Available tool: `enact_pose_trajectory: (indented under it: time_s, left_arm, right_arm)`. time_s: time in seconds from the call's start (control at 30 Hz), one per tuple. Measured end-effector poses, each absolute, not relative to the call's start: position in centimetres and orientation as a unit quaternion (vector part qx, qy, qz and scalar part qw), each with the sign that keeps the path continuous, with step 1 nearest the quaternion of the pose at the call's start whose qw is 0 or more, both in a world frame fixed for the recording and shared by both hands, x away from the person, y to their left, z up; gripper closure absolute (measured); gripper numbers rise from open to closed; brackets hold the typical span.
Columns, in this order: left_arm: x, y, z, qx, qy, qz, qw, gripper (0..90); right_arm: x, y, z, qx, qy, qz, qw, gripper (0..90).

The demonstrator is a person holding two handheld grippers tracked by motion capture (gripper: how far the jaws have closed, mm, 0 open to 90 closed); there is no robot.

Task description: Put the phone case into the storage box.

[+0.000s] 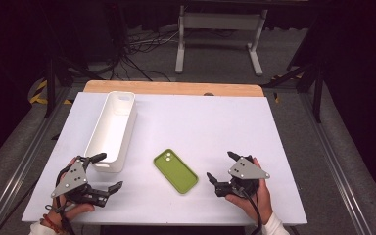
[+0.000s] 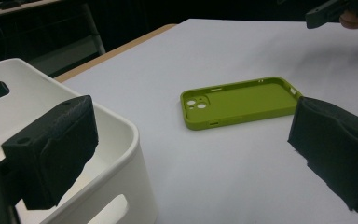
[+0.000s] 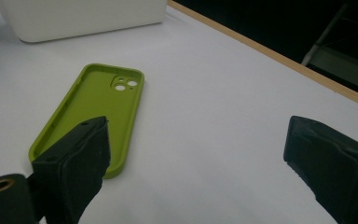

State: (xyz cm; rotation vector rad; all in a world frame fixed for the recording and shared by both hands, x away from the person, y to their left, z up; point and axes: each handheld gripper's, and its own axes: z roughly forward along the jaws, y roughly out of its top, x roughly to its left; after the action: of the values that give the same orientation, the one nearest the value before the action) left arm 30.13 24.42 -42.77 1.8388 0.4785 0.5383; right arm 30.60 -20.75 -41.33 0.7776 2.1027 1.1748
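Observation:
A green phone case (image 1: 175, 170) lies hollow side up on the white table (image 1: 200, 122), near the front middle. The left gripper view has the phone case (image 2: 240, 100) beyond the jaws, and the right gripper view has the phone case (image 3: 95, 109) partly behind one jaw. My left gripper (image 1: 111, 170) rests at the front left beside the bin's near end, open and empty. To the right of the case my right gripper (image 1: 220, 166) stands open with nothing between its fingers. A long white bin (image 1: 111, 129) lies at the left, empty as far as I see.
The white bin (image 2: 116, 154) sits close under the left jaw. A wooden strip (image 1: 174, 88) edges the table's far side. Beyond it are a white metal stand (image 1: 220, 36) and cables on the floor. Metal rails run along both sides of the table.

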Motion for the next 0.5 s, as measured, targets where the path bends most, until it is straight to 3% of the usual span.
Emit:
enact_pose_trajectory:
  time_s: [0.5]
  left_arm:
    - [30.4,24.4,-42.9,0.783,0.199,0.221,0.546,2.5]
  right_arm:
    - [33.9,-18.2,-38.9,0.270,0.843,0.399,0.237,9.3]
